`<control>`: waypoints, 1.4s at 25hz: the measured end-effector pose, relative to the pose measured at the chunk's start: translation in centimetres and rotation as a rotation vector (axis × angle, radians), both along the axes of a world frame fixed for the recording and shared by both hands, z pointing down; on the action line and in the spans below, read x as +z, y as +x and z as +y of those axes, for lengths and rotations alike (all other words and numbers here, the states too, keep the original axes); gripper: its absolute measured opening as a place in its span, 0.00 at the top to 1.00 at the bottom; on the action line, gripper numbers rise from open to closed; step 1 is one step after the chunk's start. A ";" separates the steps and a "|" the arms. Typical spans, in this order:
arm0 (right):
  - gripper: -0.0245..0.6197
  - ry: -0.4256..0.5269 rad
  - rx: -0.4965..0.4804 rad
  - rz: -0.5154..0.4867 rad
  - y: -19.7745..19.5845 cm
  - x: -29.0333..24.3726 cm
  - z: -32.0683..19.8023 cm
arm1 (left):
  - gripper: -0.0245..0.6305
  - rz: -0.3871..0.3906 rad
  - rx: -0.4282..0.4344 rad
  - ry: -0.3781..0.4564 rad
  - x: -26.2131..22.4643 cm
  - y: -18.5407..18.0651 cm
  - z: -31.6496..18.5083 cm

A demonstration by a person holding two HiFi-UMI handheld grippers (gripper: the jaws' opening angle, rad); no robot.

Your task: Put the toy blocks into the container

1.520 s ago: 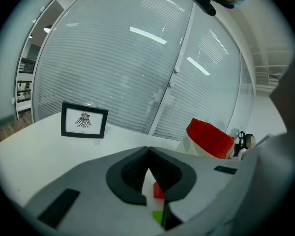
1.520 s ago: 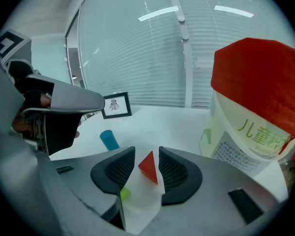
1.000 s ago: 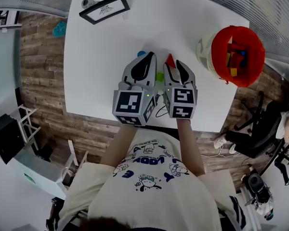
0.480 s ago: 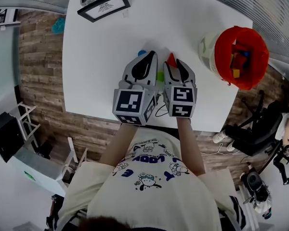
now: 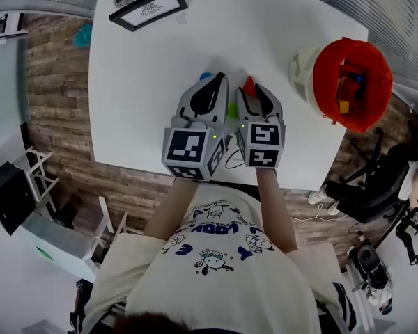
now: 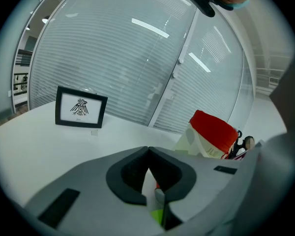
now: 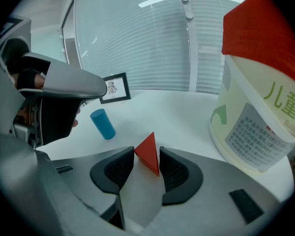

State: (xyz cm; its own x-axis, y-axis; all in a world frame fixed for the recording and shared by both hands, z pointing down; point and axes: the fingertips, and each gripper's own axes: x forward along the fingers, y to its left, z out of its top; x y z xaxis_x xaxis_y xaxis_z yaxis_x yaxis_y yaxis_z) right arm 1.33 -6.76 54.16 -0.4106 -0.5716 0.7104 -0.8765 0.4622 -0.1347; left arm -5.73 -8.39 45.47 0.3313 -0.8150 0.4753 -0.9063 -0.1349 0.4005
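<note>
A: Which step is in hand?

B: A pick-up, it is judged. The red block (image 5: 249,84) is caught between the jaws of the right gripper (image 7: 146,157). They are set fairly wide, and both pads appear to be pressed against its sides. Whether the block is lifted clear of the counter (image 5: 146,82) cannot be told.

A: And the left gripper (image 6: 148,150)?

B: Its jaws are closed tip to tip and nothing is held. It is kept just beside the right one, near the middle of the near edge.

A: Where is the block to be taken?

B: To the container (image 5: 322,75), which is stood at the right edge, well apart from both grippers. Its red-lined mouth is open, and several blocks are already seen inside.

A: What is called for next?

B: Probably a lift, a carry toward the right edge and a release over the mouth. The rim is set high, so the block would have to be raised well above the counter first. A slip is a risk, since a wedge is being gripped on slanted faces.

A: What else is left to be put away?

B: A green block (image 5: 230,110) is seen between the two grippers, and a blue cylinder (image 7: 103,123) is stood just past the left gripper's tips.

A: And the surface and the room?

B: The counter is plain white. A black frame (image 5: 148,7) is propped at its far left corner. A wood-plank floor (image 5: 56,103) is seen around it, blinds (image 6: 113,58) are hung behind glass on the far side, and an office chair (image 5: 376,186) is parked beyond the right edge.
</note>
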 end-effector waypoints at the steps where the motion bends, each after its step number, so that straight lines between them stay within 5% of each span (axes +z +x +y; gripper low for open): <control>1: 0.71 0.001 0.000 0.002 0.0 0.0 0.0 | 0.92 0.001 0.000 -0.001 0.0 0.0 0.0; 35: 0.75 0.097 0.058 -0.044 2.1 -4.8 -0.7 | 0.92 -0.020 0.058 0.046 -1.9 2.1 0.0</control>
